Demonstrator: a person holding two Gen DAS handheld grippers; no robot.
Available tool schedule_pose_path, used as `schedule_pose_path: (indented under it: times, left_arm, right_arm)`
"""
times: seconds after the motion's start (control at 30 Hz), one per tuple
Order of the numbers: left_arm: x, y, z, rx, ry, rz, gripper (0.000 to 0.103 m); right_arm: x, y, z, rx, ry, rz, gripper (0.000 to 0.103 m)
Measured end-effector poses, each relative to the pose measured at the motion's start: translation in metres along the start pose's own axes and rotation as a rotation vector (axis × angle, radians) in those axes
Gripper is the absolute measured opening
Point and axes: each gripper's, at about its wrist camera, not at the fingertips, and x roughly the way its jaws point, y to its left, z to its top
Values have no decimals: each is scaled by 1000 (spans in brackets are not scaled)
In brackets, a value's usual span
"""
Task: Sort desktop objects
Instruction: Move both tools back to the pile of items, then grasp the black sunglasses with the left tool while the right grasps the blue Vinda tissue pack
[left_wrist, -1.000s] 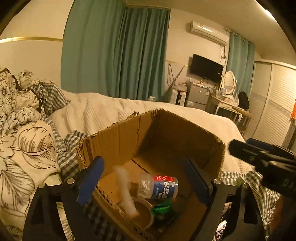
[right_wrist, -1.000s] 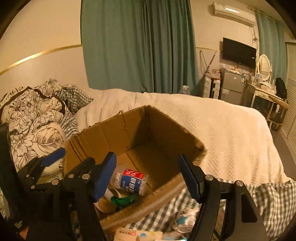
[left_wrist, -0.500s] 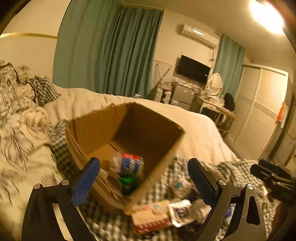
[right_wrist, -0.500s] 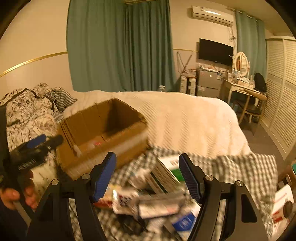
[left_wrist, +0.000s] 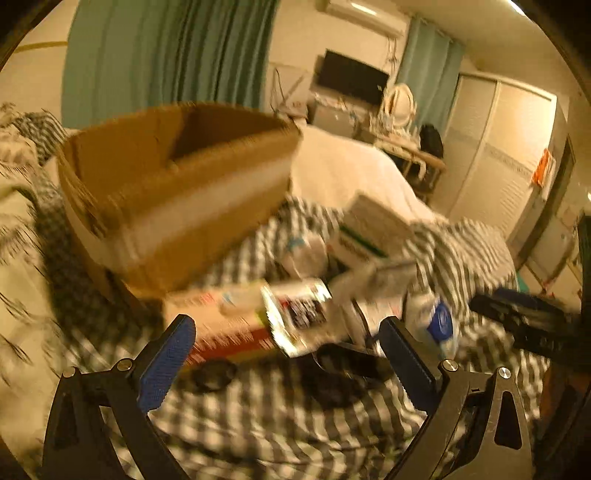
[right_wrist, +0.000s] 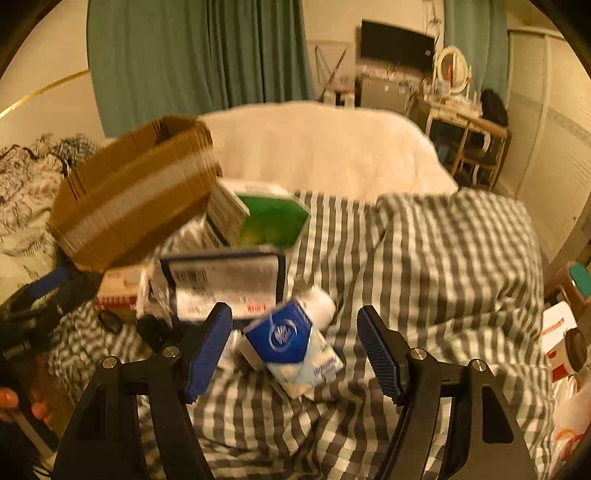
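Note:
An open cardboard box (left_wrist: 177, 192) (right_wrist: 136, 206) stands on the checked bedspread. In front of it lies a pile of items: a red and white carton (left_wrist: 221, 317) (right_wrist: 118, 291), a snack packet (left_wrist: 295, 314), a green and white box (right_wrist: 269, 218) (left_wrist: 373, 229), a dark-edged flat package with a barcode (right_wrist: 225, 284), and a blue and white tissue pack (right_wrist: 291, 343) (left_wrist: 437, 325). My left gripper (left_wrist: 288, 354) is open and empty, just in front of the carton. My right gripper (right_wrist: 293, 350) is open and empty, its fingers on either side of the tissue pack.
A checked bedspread (right_wrist: 424, 277) covers the near bed, with a white blanket (right_wrist: 325, 147) behind and floral bedding (right_wrist: 22, 206) to the left. A small dark round object (left_wrist: 214, 374) lies near the left gripper. Red and white items (right_wrist: 561, 339) sit at the right edge.
Both grippers have pulled back from above the box and dropped low toward the pile in front of it. The right gripper now straddles the tissue pack. Both stay open.

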Motion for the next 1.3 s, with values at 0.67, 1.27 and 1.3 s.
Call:
schedule_pose_path:
  times: [0.67, 1.27, 1.3]
  left_arm:
    - [76, -50, -43, 151, 171, 38, 100]
    - [64, -47, -49, 169, 119, 8, 78]
    - [63, -47, -49, 168, 117, 9, 78]
  right_arm:
    - [62, 1, -14, -139, 175, 43, 70]
    - [62, 18, -25, -167, 203, -4, 56]
    - [60, 19, -25, -166, 197, -6, 56]
